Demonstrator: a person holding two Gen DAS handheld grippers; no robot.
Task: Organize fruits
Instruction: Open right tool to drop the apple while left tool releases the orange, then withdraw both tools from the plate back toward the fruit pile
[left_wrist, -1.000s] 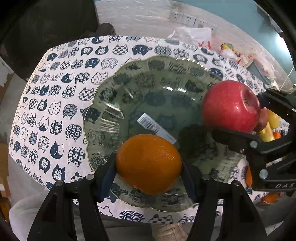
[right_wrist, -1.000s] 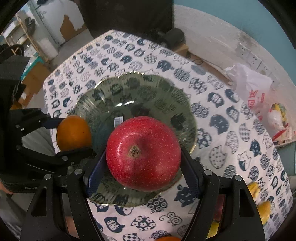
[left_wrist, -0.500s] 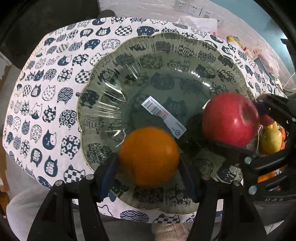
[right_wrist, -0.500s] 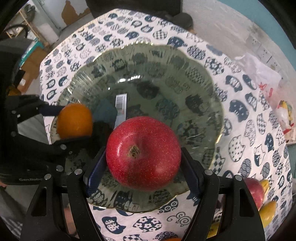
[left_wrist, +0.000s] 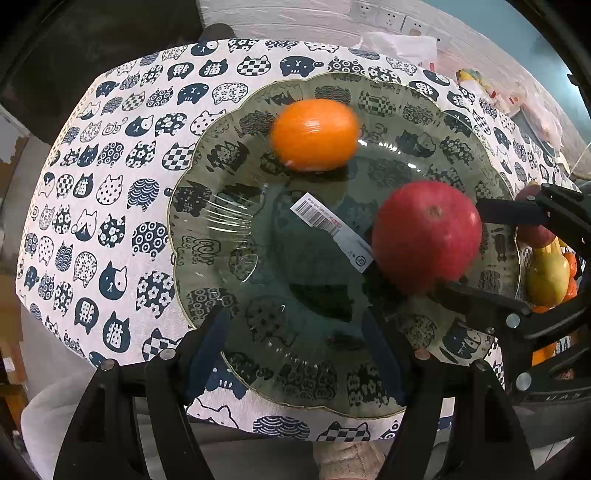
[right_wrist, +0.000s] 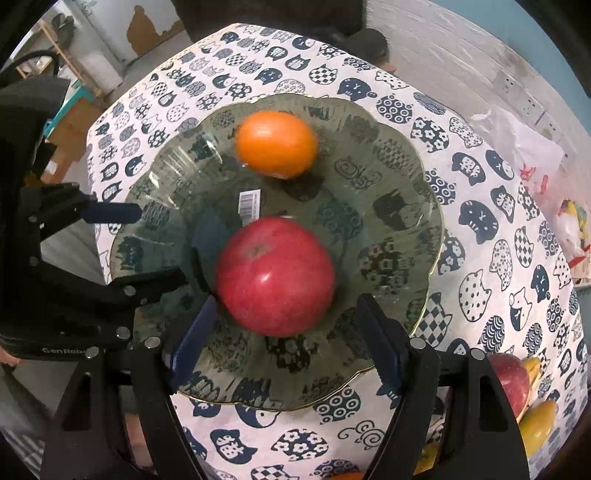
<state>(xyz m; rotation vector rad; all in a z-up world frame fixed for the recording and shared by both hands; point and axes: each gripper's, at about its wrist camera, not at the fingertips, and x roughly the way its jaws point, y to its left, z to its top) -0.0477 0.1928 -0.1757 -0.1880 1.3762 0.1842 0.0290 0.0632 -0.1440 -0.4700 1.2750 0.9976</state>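
Observation:
A clear glass plate (left_wrist: 229, 229) (right_wrist: 388, 221) with a scalloped gold rim and a barcode label lies on the cat-print tablecloth. An orange (left_wrist: 314, 134) (right_wrist: 277, 144), blurred, rests on the plate's far side. My left gripper (left_wrist: 293, 343) (right_wrist: 160, 243) hovers over the near rim; its jaws are opening with nothing between them. A red apple (left_wrist: 424, 236) (right_wrist: 275, 275), also blurred, lies on the plate at the tips of my right gripper (right_wrist: 286, 321) (left_wrist: 460, 249). A gap shows between the apple and the right pad, so that gripper stands open.
More fruit lies off the plate's right side: a red apple (right_wrist: 509, 376) and yellow fruit (right_wrist: 535, 424) (left_wrist: 546, 273). A white plastic bag (right_wrist: 517, 136) sits at the table's far edge by the wall. The tablecloth (left_wrist: 110, 166) drops off at the left and near edges.
The orange left my left gripper and rolled to the plate's far side; the left jaws widened. The apple slid forward out of the right pads, turned, and now rests on the plate.

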